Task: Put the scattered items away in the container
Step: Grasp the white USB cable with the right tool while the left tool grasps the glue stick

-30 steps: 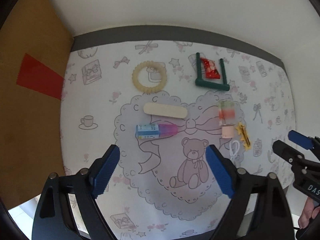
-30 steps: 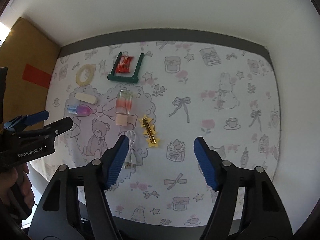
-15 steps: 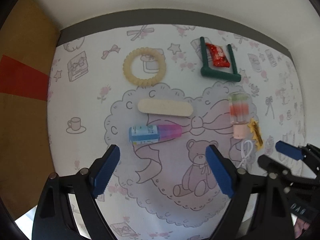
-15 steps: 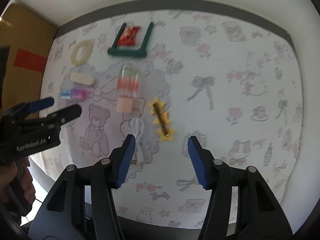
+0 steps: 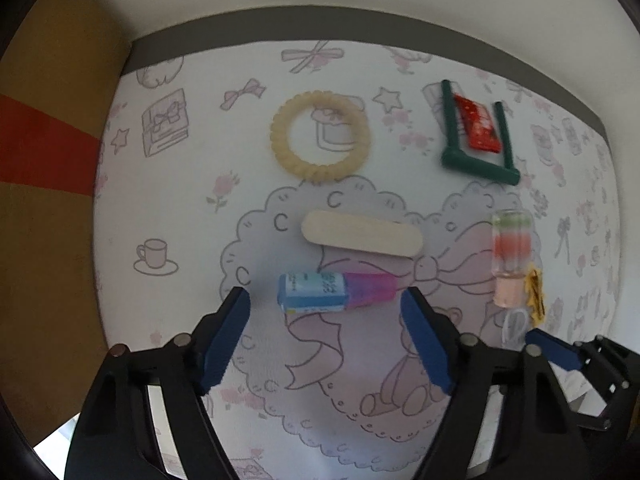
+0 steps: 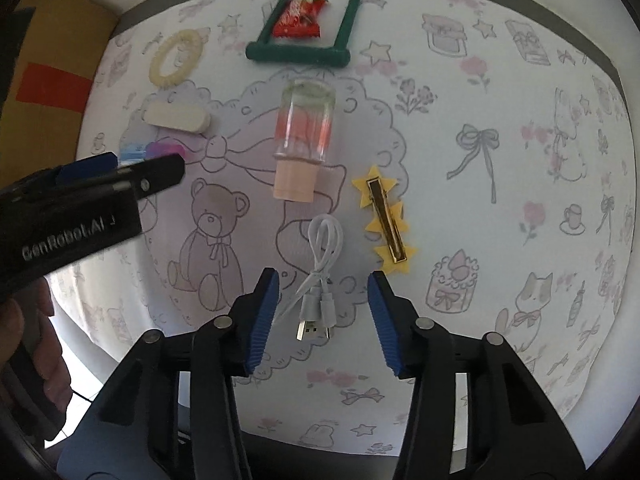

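Left wrist view: left gripper (image 5: 325, 334), jaws closing and empty, above the blue-and-pink tube (image 5: 334, 293) lying on the patterned cloth (image 5: 192, 216). Right wrist view: right gripper (image 6: 323, 316), jaws closing, straddles the coiled white USB cable (image 6: 320, 268) untouched; limp loops could slip free.

Wide bare cloth (image 6: 500, 240) to the right of star hair clip (image 6: 386, 220). Tight around white USB cable (image 6: 320, 276): clip and bottle (image 6: 304, 140) just beside. Left gripper (image 6: 120, 168) blocking the left side.
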A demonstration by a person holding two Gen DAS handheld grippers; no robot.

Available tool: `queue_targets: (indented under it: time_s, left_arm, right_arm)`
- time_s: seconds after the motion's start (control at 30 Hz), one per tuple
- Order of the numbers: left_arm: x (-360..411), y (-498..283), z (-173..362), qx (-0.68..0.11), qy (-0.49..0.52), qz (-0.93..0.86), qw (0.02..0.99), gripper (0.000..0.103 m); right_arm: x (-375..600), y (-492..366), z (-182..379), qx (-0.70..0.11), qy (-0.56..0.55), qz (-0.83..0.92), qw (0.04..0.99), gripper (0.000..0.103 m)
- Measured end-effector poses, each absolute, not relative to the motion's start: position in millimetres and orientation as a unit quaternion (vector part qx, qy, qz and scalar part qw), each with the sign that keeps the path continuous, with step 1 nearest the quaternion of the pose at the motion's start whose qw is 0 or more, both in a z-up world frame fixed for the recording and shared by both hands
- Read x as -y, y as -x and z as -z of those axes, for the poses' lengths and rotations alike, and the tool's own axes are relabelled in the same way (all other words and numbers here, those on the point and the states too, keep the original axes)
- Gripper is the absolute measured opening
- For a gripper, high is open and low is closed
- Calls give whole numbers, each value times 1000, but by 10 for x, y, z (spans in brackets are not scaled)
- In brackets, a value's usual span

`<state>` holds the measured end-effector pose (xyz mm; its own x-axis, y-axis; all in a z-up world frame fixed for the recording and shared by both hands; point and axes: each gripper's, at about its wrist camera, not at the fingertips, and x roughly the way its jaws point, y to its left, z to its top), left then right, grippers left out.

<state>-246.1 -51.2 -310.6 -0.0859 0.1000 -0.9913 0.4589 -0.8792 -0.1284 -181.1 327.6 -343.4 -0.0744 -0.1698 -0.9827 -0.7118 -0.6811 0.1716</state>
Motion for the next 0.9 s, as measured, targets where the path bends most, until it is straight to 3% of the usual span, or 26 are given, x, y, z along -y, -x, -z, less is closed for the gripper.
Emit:
queue_targets:
  time_s: [0.17,0.23,0.43,0.9]
  left_arm:
    - [495,2486,3087,-199,-665,708,133,71]
    - [516,2503,3054,-191,-663,710,138,57]
    - [429,2565,2999,-195,-663,711,128,57]
    - [267,2483,2721,-199,-655,721,104,57]
  right_arm:
    - [-3270,1827,3465,-343,648,-644,219,47]
    - [-3265,1836,3468,-340,650,-643,221,45]
    - [-3278,1817,3476,-326,658,-635,240,16]
    - [-3360,1754,3324,-356,626,-652,236,13]
